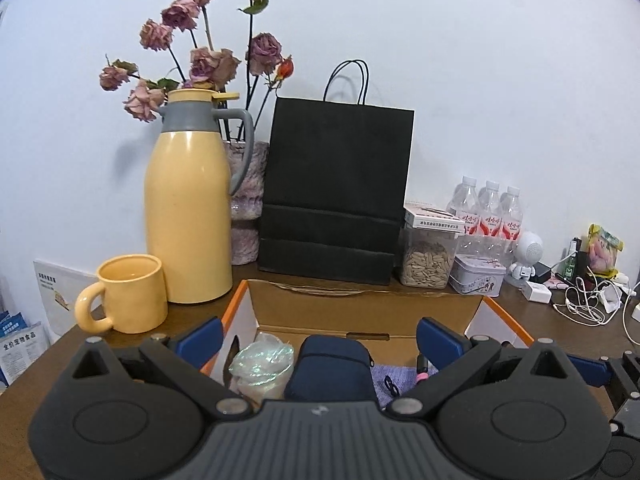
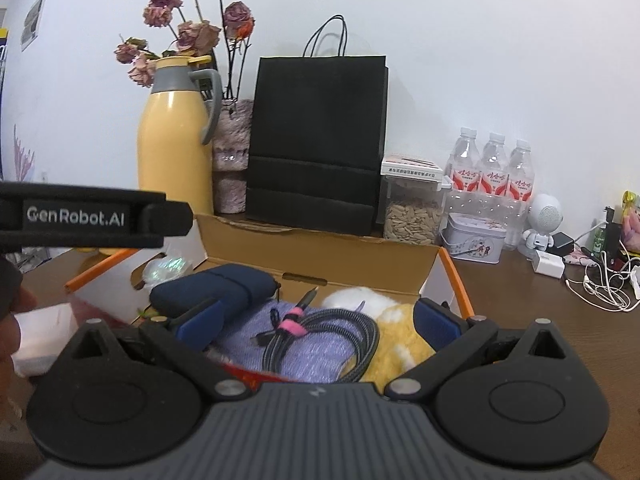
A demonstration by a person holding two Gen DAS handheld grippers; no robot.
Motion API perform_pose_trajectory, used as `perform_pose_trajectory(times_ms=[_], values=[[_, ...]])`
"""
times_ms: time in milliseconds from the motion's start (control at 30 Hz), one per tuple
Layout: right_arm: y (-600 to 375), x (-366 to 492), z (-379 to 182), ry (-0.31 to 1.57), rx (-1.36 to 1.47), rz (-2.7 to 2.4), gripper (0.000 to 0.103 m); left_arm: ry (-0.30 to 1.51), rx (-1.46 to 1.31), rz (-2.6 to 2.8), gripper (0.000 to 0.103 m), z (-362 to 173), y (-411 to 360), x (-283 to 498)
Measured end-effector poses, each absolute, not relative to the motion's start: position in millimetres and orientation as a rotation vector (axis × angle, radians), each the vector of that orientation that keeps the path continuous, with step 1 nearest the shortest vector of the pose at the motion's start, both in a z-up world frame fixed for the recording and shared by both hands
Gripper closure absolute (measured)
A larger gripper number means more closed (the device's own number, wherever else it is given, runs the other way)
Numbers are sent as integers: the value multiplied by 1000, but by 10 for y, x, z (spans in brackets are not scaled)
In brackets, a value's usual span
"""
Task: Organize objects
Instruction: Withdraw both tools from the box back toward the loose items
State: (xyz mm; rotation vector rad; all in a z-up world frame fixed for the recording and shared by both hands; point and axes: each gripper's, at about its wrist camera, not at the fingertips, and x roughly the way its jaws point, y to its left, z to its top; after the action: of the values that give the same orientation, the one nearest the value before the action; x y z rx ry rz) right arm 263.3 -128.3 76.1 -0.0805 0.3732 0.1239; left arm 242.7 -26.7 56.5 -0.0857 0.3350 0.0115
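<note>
Cardboard box [image 2: 320, 258] holds navy pouch [image 2: 212, 286], coiled cable [image 2: 320, 336]; both grippers spread wide, empty.

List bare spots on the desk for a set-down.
Bare wood right of the cardboard box, before the tin and short of the white cables. A smaller patch in front of the yellow mug. Back row along the wall and the box interior are crowded.

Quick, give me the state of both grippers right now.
Left gripper: open, holding nothing, poised over the cardboard box.
Right gripper: open, holding nothing, above the coiled cable in the box.
</note>
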Motion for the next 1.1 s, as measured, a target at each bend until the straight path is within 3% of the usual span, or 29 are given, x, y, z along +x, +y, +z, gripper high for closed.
perform_pose_trajectory(times_ms=[1100], values=[[-966,1563,513,499,-113,217,0,450,-7,93,0,247,478,1269]])
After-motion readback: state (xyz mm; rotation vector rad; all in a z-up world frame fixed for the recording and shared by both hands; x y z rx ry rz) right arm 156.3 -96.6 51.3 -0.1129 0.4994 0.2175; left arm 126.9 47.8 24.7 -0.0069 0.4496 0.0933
